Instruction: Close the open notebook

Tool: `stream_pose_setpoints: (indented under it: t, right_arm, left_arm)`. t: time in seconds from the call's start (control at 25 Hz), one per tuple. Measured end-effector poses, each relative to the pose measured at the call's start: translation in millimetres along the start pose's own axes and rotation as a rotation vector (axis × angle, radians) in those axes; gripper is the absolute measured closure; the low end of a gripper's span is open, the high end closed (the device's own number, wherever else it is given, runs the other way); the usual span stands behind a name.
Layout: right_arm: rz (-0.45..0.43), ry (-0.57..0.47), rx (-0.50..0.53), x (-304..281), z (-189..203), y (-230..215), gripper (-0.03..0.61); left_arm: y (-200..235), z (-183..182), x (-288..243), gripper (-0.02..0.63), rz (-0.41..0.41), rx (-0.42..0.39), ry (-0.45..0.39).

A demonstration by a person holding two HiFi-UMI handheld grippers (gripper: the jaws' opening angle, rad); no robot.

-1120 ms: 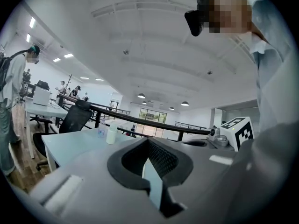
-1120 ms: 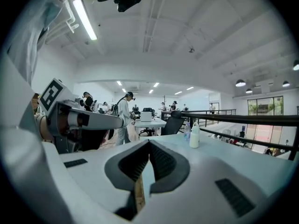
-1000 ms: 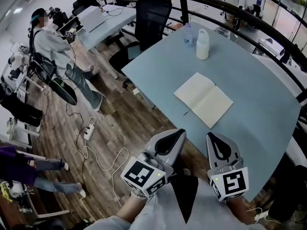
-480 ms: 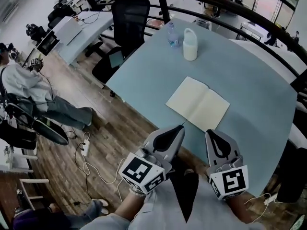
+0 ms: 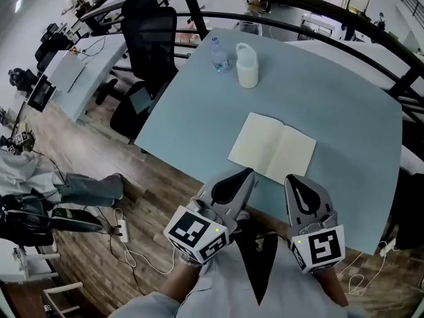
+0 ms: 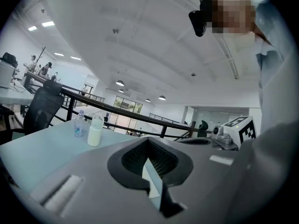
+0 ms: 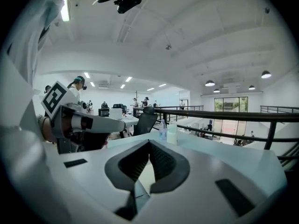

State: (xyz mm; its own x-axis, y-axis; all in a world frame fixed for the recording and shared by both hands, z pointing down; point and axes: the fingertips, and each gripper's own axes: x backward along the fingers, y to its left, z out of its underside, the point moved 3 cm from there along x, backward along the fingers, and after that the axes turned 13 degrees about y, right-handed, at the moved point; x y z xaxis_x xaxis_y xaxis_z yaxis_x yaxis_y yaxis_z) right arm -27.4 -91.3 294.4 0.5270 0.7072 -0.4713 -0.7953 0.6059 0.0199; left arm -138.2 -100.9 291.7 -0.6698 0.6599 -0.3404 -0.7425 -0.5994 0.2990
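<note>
A: Head view, edges and room?
B: One open notebook (image 5: 272, 147) lies flat on the pale blue table (image 5: 199, 105), near the front edge, with bare tabletop all round it. One water bottle (image 5: 219, 55) and one white jug (image 5: 246, 65) stand just beside each other at the far edge, well apart from the notebook. One black chair (image 5: 149, 32) is at the table's left side.
A: Hands?
B: Two. The left gripper (image 5: 245, 173) and right gripper (image 5: 294, 180) are side by side, tips at the front edge, just beside the notebook's near side.
A: Left gripper view?
B: Jaws closed, nothing between them. Bottle and jug are ahead-left.
A: Right gripper view?
B: Jaws together and empty. It points almost level across the table, and the left gripper shows at its left.
</note>
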Motion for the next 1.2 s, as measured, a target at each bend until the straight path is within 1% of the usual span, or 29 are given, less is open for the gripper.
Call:
stream_pose_setpoints:
  t: [0.16, 0.36, 0.6, 0.8, 1.0, 1.2]
  right_arm:
    - [0.051, 0.008, -0.023, -13, -5, 2, 0.577]
    - [0.118, 0.017, -0.059, -22, -3, 3, 0.577]
    - [0.179, 0.041, -0.089, -21, -3, 9, 0.577]
    - [0.213, 0.061, -0.114, -18, 2, 11, 0.577]
    - [0.231, 0.084, -0.141, -16, 12, 7, 0.578]
    - [0.233, 0.115, -0.177, -12, 25, -1, 0.578]
  left_arm:
    - [19, 3, -10, 0.609, 0.095, 0.039, 0.027]
    - [37, 10, -19, 0.611, 0.166, 0.072, 0.065]
    - [51, 22, -23, 0.609, 0.252, 0.195, 0.087]
    - [57, 37, -30, 0.609, 0.292, 0.262, 0.139]
    - [60, 63, -46, 0.609, 0.333, 0.384, 0.206]
    - [66, 77, -55, 0.606, 0.297, 0.459, 0.209]
